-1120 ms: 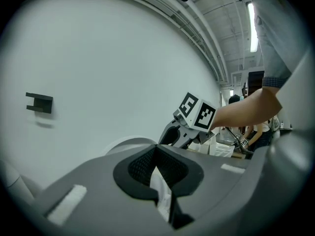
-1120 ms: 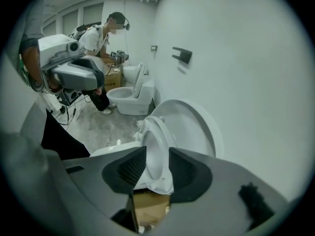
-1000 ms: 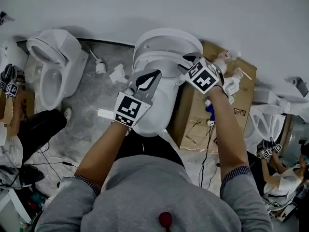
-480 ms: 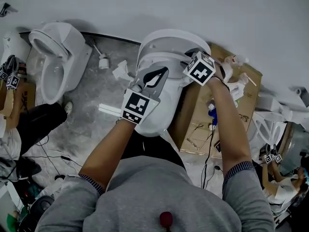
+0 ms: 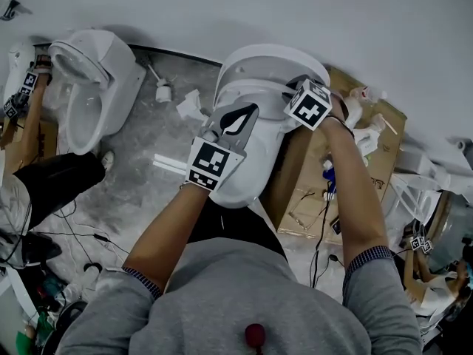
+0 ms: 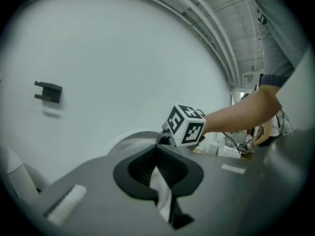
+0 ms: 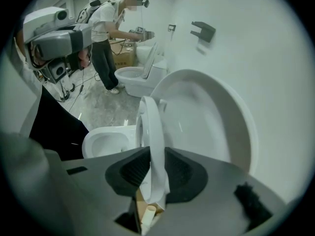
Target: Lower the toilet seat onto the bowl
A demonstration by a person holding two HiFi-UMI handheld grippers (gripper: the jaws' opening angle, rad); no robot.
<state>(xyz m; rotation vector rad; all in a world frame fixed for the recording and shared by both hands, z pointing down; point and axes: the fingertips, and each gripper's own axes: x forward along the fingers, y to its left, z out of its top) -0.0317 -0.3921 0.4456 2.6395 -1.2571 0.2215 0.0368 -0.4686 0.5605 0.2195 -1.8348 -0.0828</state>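
Jaws of the right gripper (image 7: 151, 157) are being closed at this moment. The toilet seat (image 7: 149, 124) is being pinched between them by its right rim, and the pads look like they're being pressed onto both faces. That seat is being held upright, edge-on to the right gripper's camera, just in front of the raised lid (image 7: 216, 117), which is being leaned back toward the wall (image 7: 280, 73). Below and to the left the bowl (image 7: 106, 140) is sitting open, so the lowering isn't started yet by the look of it. Over on the other side, the left gripper (image 6: 157, 151) is being held above the near left part of the toilet. Its tips are pressed together with nothing caught in them, and only white is being seen through the gap behind.

For doing this bit well, imo: the grip is best finished before anything is pulled, with the rim seated deep in the pads rather than out at the tips. The seat should then be swung forward around its hinge at the far end, not dragged straight down. It should be eased the whole way so it isn't being dropped onto the porcelain. The lid should be left against the wall. If it's being tugged along, the closed left claw could be used to hold it back.
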